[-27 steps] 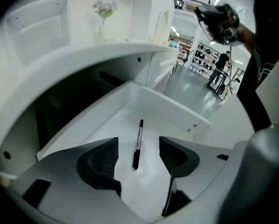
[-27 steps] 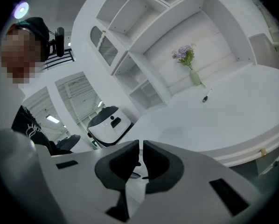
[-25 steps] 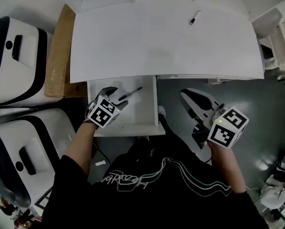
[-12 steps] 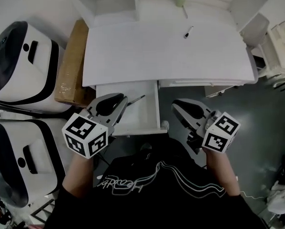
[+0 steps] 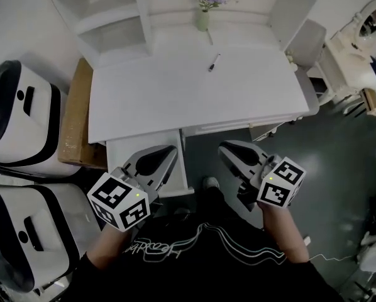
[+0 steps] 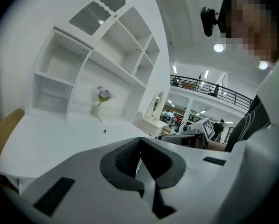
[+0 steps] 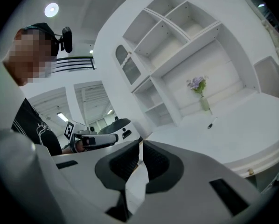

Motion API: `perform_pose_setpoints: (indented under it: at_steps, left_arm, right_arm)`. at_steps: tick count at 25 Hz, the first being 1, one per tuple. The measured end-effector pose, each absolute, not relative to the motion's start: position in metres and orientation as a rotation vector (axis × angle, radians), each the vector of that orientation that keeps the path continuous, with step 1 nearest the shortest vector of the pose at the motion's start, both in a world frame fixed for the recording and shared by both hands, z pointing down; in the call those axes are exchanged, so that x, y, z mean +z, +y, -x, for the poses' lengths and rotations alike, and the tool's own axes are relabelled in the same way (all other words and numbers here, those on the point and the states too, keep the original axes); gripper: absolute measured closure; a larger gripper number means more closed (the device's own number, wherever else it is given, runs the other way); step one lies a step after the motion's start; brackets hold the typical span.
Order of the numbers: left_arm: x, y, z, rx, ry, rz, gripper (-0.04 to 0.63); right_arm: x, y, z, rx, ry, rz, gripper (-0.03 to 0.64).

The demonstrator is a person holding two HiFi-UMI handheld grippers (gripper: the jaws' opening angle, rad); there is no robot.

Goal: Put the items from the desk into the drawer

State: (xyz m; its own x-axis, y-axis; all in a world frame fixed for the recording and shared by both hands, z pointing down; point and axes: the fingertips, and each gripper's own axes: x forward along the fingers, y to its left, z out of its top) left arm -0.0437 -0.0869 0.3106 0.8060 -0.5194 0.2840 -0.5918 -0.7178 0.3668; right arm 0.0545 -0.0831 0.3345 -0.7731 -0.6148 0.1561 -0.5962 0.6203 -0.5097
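Head view: left claw [image 5: 171, 151] and right claw [image 5: 226, 147], both clenched empty, side by side near the desk [image 5: 175, 93].

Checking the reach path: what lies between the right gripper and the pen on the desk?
Only bare desk. In the head view nothing sits between the right gripper and the pen, apart from the desk's front edge.

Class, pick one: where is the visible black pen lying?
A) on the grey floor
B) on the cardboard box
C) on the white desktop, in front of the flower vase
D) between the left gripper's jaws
C: the pen lies on the desktop, in front of the vase.
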Motion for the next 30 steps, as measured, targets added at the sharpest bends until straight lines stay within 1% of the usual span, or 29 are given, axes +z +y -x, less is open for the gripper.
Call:
perform_pose_setpoints:
  at_steps: [7, 12, 13, 14, 16, 21, 25, 30]
  left_arm:
    - [0.306, -0.148, -0.058, 0.120, -0.820, -2.530, 0.574]
    - [0.312, -0.201, -0.123, 0.167, -0.900, -2.556, 0.569]
    - [0.314, -0.212, -0.133, 0.175, -0.919, -2.553, 0.558]
    - [0.317, -0.224, -0.142, 0.181, -0.939, -2.554, 0.527]
    - [0.326, -0.249, -0.158, 0.202, -0.982, -2.568, 0.440]
    - [0.366, -0.306, -0.188, 0.402, -1.051, -2.601, 0.354]
    - [0.396, -0.352, -0.201, 0.544, -1.104, -2.602, 0.325]
    - [0.454, -0.417, -0.197, 0.754, -1.202, -2.537, 0.328]
  right_arm:
    - [0.343, -0.129, -0.162, -0.885, 2.722, 1.125, 0.561]
    - [0.353, -0.172, -0.217, -0.903, 2.732, 1.104, 0.561]
    - [0.353, -0.180, -0.226, -0.900, 2.739, 1.095, 0.561]
    - [0.354, -0.187, -0.234, -0.896, 2.745, 1.087, 0.561]
    - [0.358, -0.202, -0.249, -0.898, 2.750, 1.072, 0.561]
    - [0.379, -0.232, -0.276, -0.954, 2.743, 1.061, 0.561]
    - [0.398, -0.254, -0.293, -0.999, 2.746, 1.068, 0.561]
    - [0.421, -0.273, -0.313, -1.056, 2.739, 1.095, 0.561]
